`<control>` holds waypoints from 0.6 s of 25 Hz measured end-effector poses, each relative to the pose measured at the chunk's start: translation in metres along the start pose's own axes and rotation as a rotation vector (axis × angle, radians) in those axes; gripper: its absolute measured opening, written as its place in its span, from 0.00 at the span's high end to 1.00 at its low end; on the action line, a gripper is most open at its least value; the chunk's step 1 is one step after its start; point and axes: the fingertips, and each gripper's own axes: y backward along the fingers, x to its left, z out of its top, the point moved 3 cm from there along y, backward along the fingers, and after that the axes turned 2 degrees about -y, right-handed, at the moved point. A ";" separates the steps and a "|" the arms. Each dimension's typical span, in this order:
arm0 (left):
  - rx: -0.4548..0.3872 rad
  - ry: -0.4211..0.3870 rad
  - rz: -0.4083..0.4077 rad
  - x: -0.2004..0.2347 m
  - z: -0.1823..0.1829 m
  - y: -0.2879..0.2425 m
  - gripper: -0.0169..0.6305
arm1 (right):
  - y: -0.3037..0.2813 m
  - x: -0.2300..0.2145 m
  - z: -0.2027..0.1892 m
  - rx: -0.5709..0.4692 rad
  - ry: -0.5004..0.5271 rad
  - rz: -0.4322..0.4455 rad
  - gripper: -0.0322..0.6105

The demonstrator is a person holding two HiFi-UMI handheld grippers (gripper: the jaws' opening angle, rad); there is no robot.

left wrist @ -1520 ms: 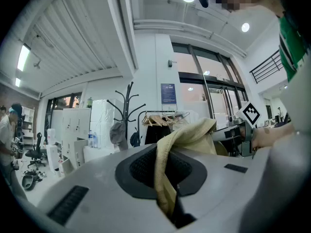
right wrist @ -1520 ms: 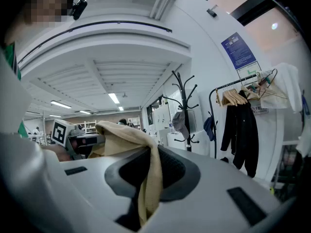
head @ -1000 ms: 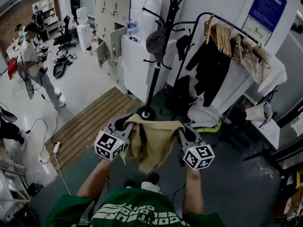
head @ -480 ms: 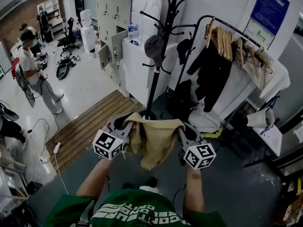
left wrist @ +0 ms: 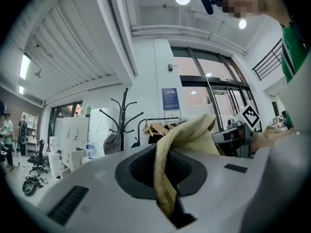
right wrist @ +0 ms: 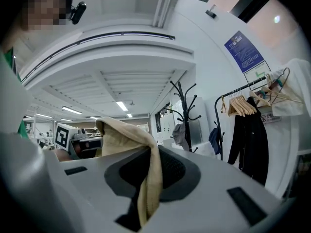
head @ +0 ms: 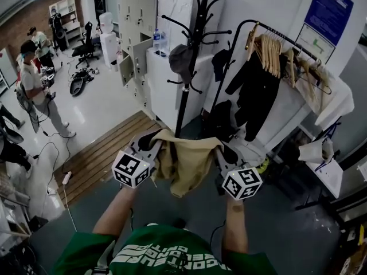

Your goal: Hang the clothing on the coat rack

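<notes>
Pinching a tan garment (head: 184, 164) by its upper corners, the left gripper (head: 151, 144) and right gripper (head: 224, 153) hold it spread between their jaws (cloth sagging below); just beyond stands the black coat rack (head: 188, 73), bearing a grey cap (head: 179, 56).

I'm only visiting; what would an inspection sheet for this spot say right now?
Surface: dark floor, wooden slats at left.
Job's things: tan garment held up, not yet hung; coat rack ahead, cap on it.
Clutter: rail with hangers, black clothing.
Grippers: left gripper shut on garment; right gripper shut on garment.
Cables: power strip with its lead on floor.
Surroundings: lockers, people at left.
</notes>
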 end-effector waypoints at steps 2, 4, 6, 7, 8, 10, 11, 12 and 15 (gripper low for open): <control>-0.002 -0.003 0.006 -0.005 0.002 -0.008 0.94 | -0.001 -0.006 0.003 -0.004 0.000 0.016 0.87; -0.004 -0.007 0.011 -0.009 0.003 -0.014 0.94 | -0.002 -0.010 0.005 -0.007 0.001 0.030 0.87; -0.003 -0.011 0.014 -0.012 0.005 -0.020 0.94 | -0.004 -0.015 0.009 -0.013 0.002 0.040 0.87; -0.001 -0.012 0.015 -0.014 0.006 -0.022 0.94 | -0.004 -0.016 0.010 -0.016 0.001 0.042 0.87; 0.001 -0.013 0.014 -0.015 0.006 -0.023 0.94 | -0.004 -0.017 0.011 -0.019 -0.003 0.045 0.87; 0.006 -0.016 0.014 -0.018 0.006 -0.025 0.94 | -0.003 -0.018 0.011 -0.025 -0.011 0.052 0.87; 0.007 -0.018 0.014 -0.018 0.006 -0.026 0.94 | -0.003 -0.018 0.011 -0.028 -0.014 0.055 0.87; 0.008 -0.019 0.014 -0.019 0.006 -0.027 0.94 | -0.002 -0.019 0.011 -0.031 -0.017 0.056 0.87; 0.005 -0.021 0.014 -0.018 0.006 -0.031 0.94 | -0.003 -0.021 0.012 -0.040 -0.021 0.057 0.87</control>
